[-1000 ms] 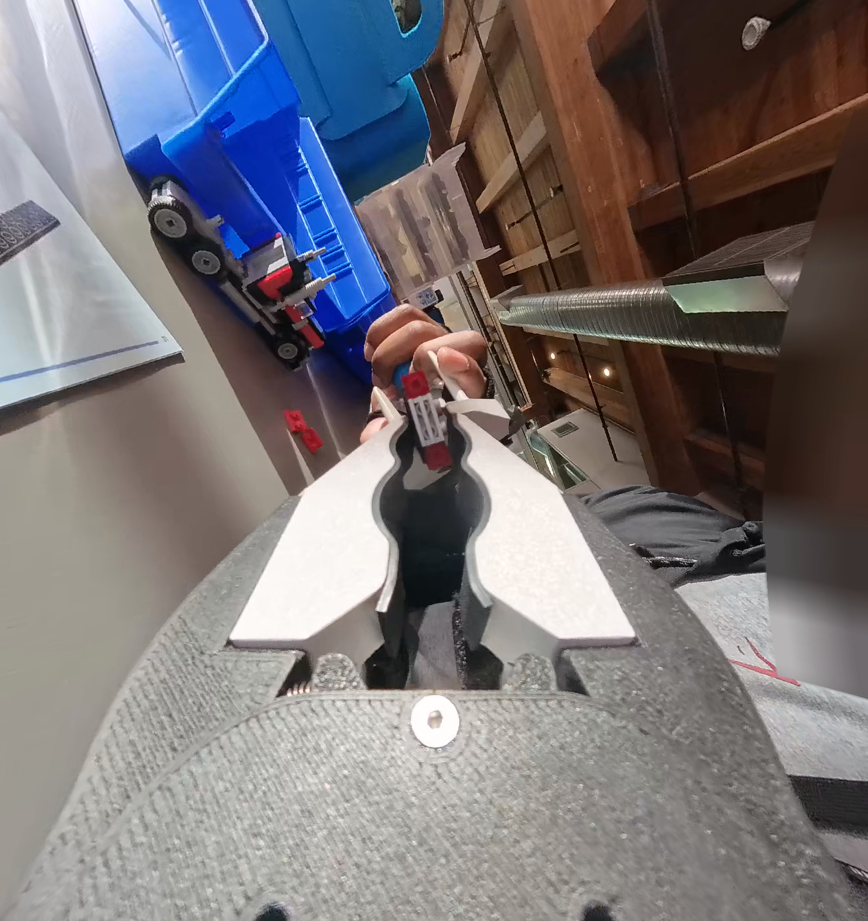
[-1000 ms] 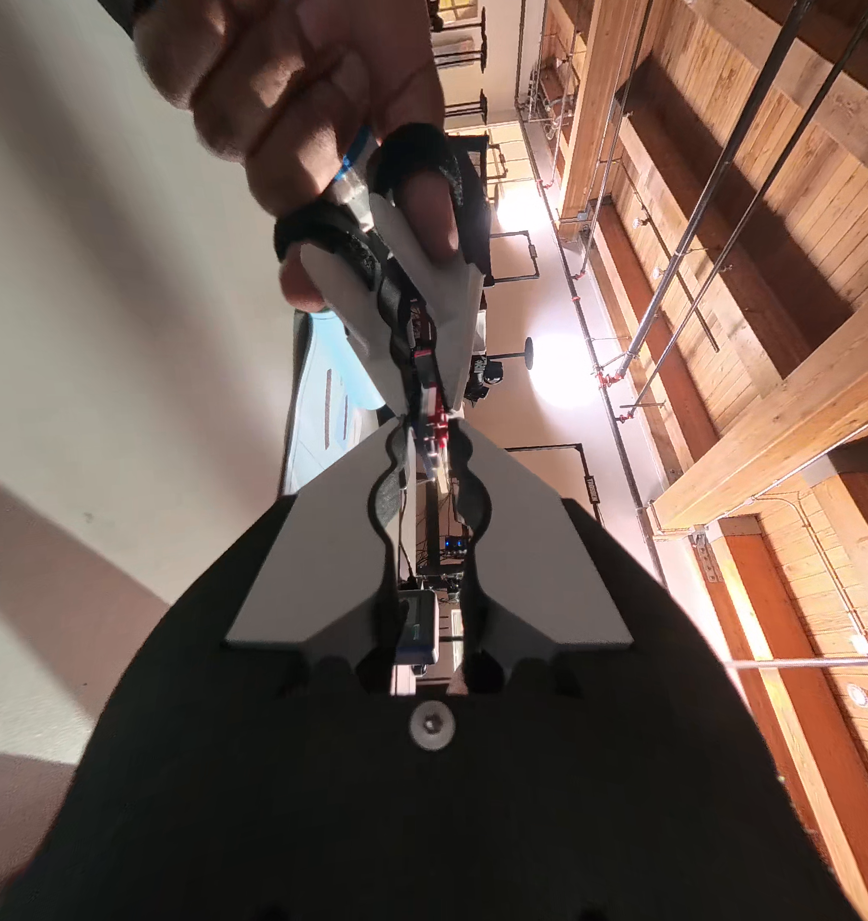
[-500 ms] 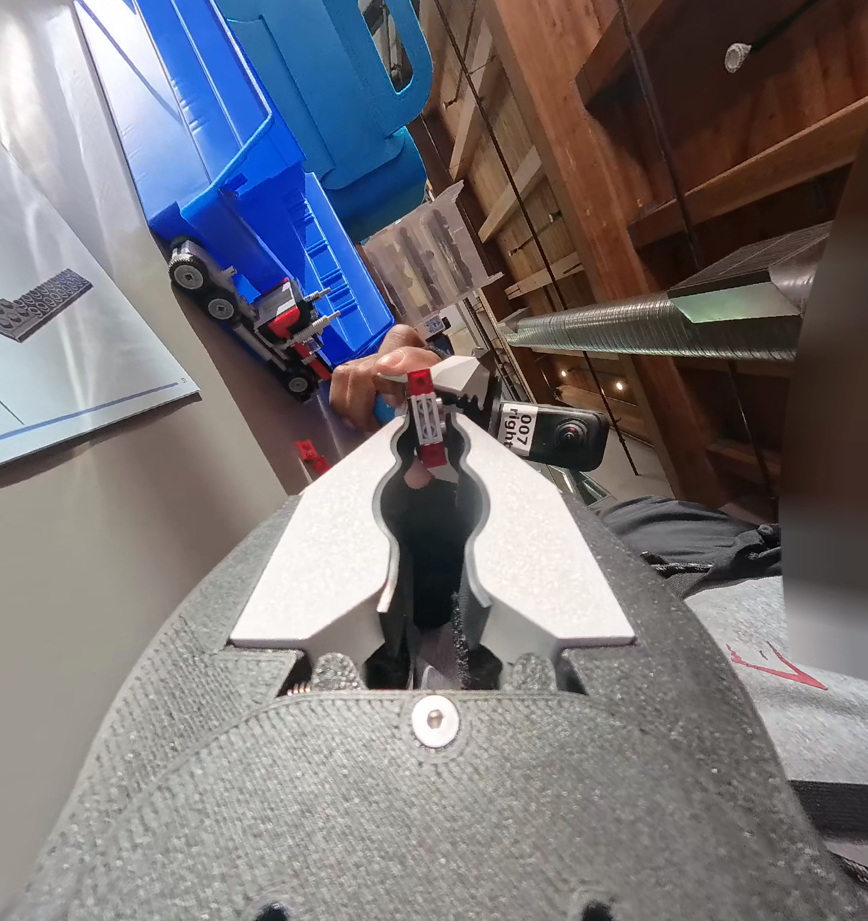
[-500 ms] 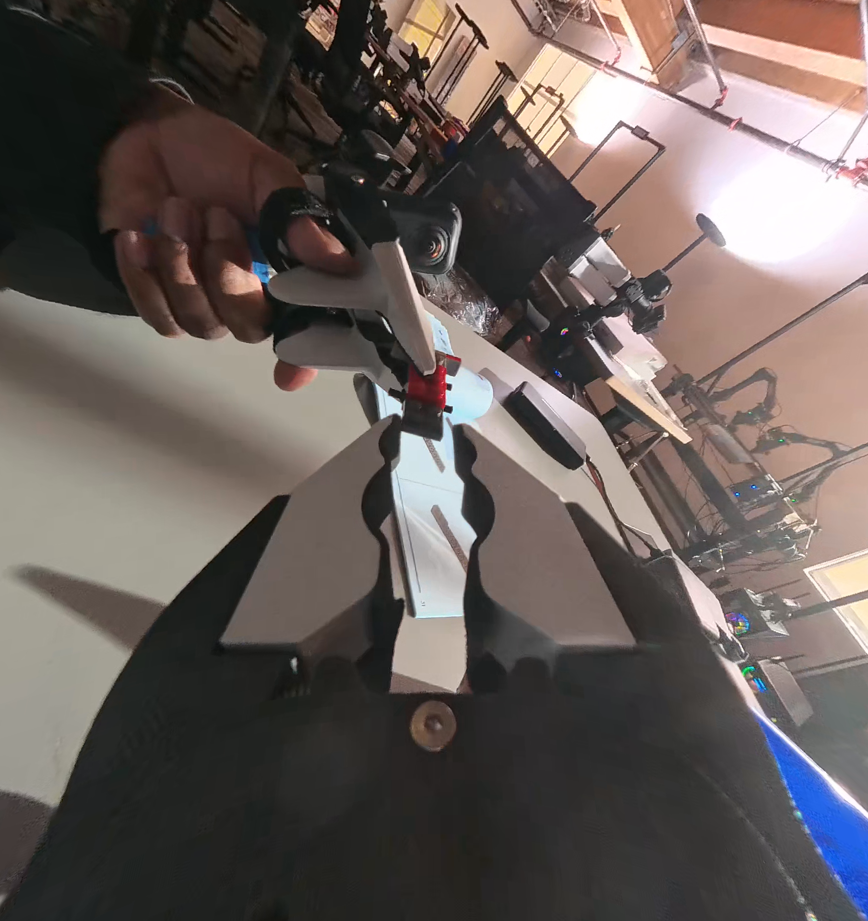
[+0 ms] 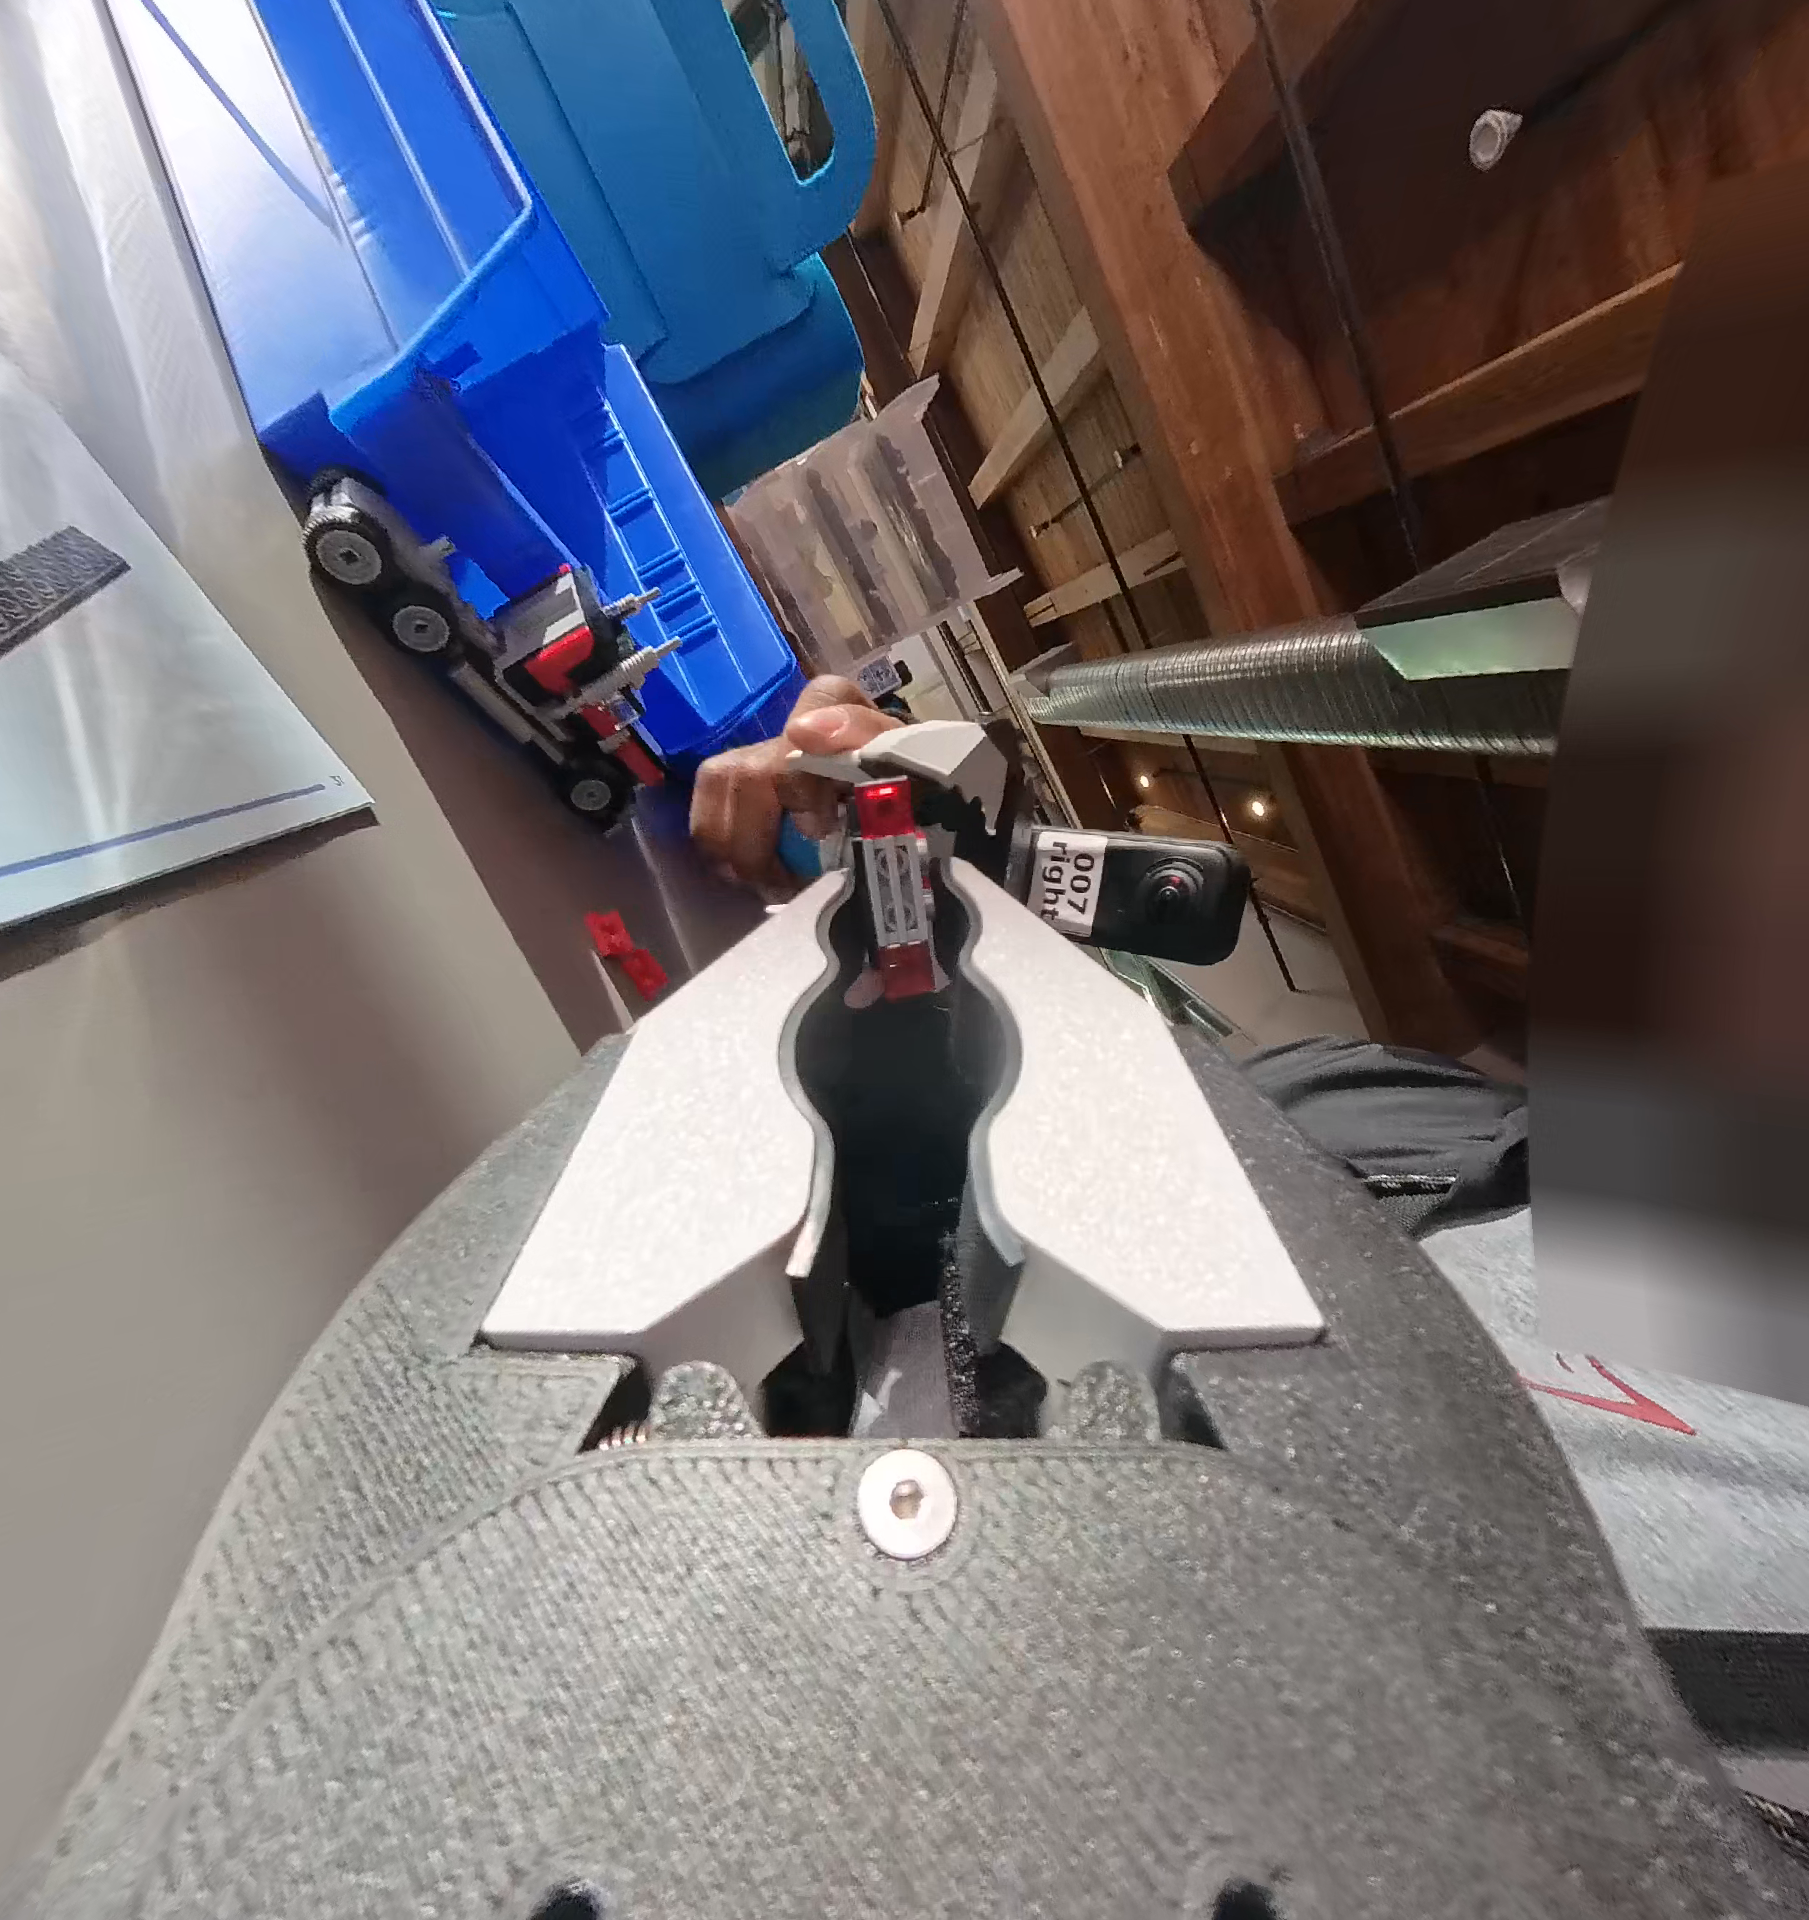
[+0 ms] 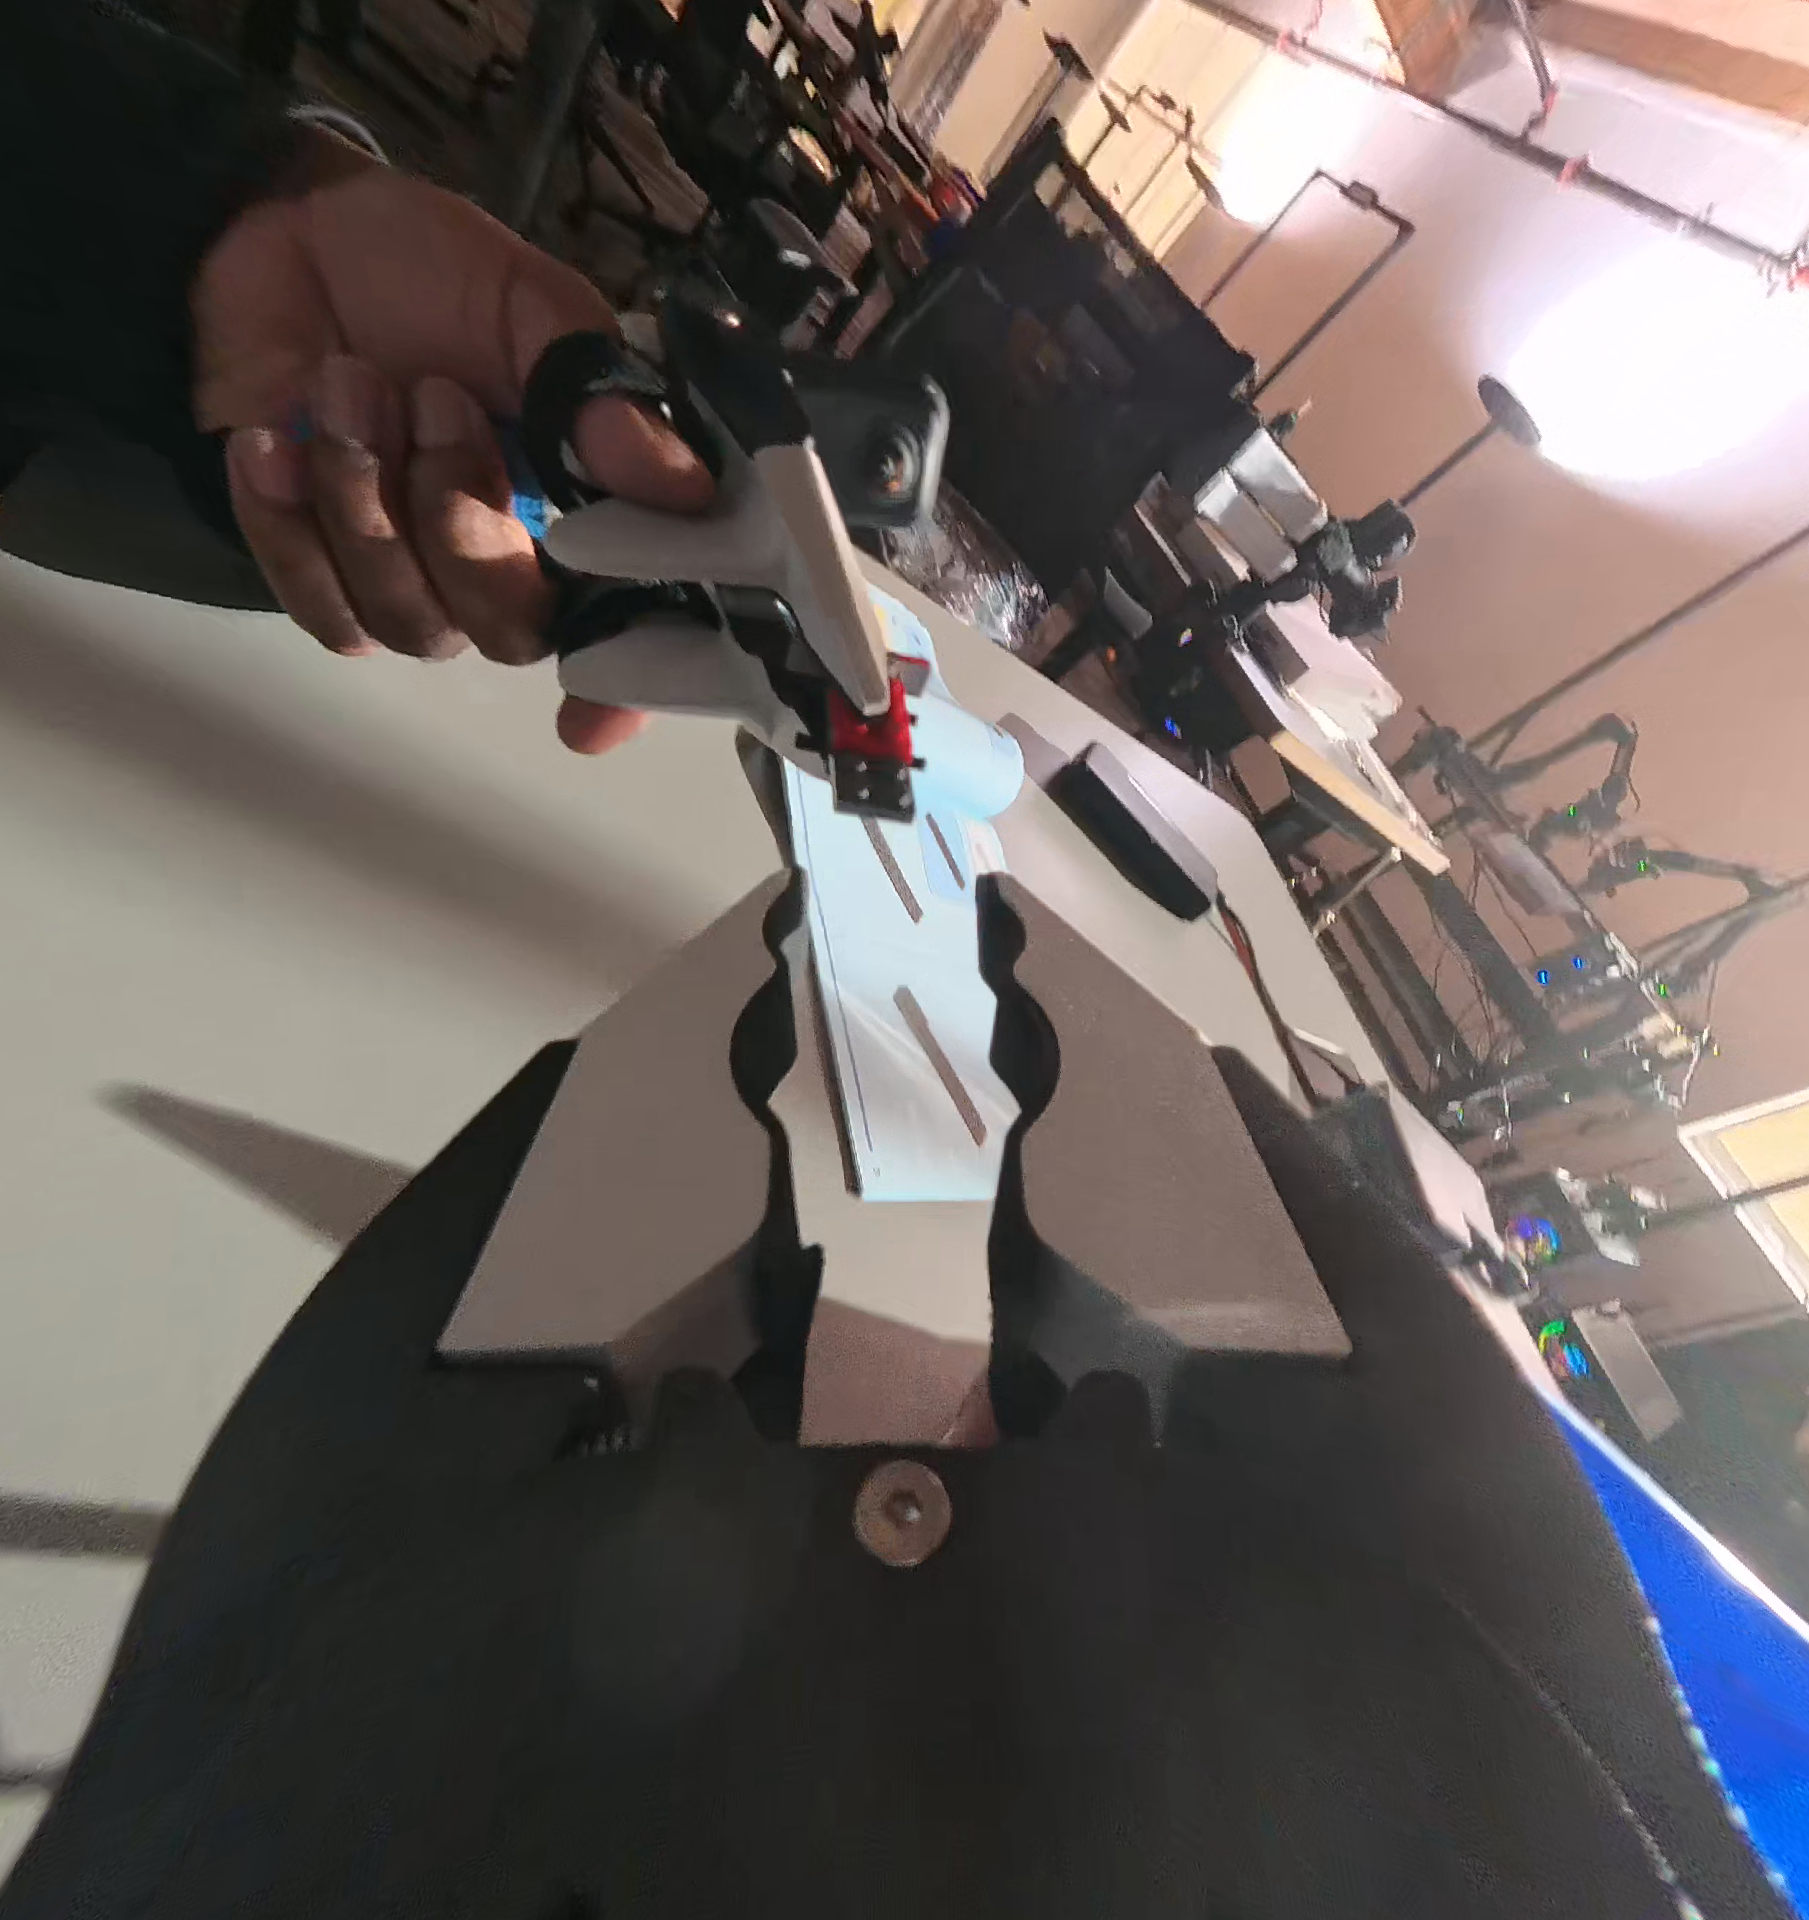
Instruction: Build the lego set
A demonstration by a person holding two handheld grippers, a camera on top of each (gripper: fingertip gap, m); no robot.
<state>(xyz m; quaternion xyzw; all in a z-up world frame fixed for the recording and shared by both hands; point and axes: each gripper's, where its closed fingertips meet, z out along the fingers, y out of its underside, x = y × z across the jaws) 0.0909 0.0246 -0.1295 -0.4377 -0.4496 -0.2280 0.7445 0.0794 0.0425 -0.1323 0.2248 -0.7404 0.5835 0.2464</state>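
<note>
My left gripper (image 5: 895, 883) is shut on a small red and grey lego assembly (image 5: 898, 920), held up above the table. In the right wrist view the same assembly (image 6: 872, 753) shows red and black at the tip of the left gripper (image 6: 848, 717), which a hand holds. My right gripper (image 6: 889, 925) is open and empty, a short way back from the assembly and apart from it. It also shows in the left wrist view (image 5: 905, 758), just beyond the assembly. A partly built lego truck (image 5: 495, 665) lies on the table against a blue bin.
Blue bins (image 5: 484, 312) stand behind the truck. Two loose red pieces (image 5: 625, 951) lie on the table. An instruction booklet (image 5: 100, 748) is at the left, also below the grippers in the right wrist view (image 6: 910, 1039). A black device (image 6: 1139, 842) with a cable lies beyond it. The tips of both grippers are at nearly the same place. About 15 centimeters separates my right fingertips from the partly built lego truck (image 5: 495, 665).
My right gripper has let go of the assembly, opened and drawn back from it. My left gripper keeps hold of the assembly and has tilted a little.
</note>
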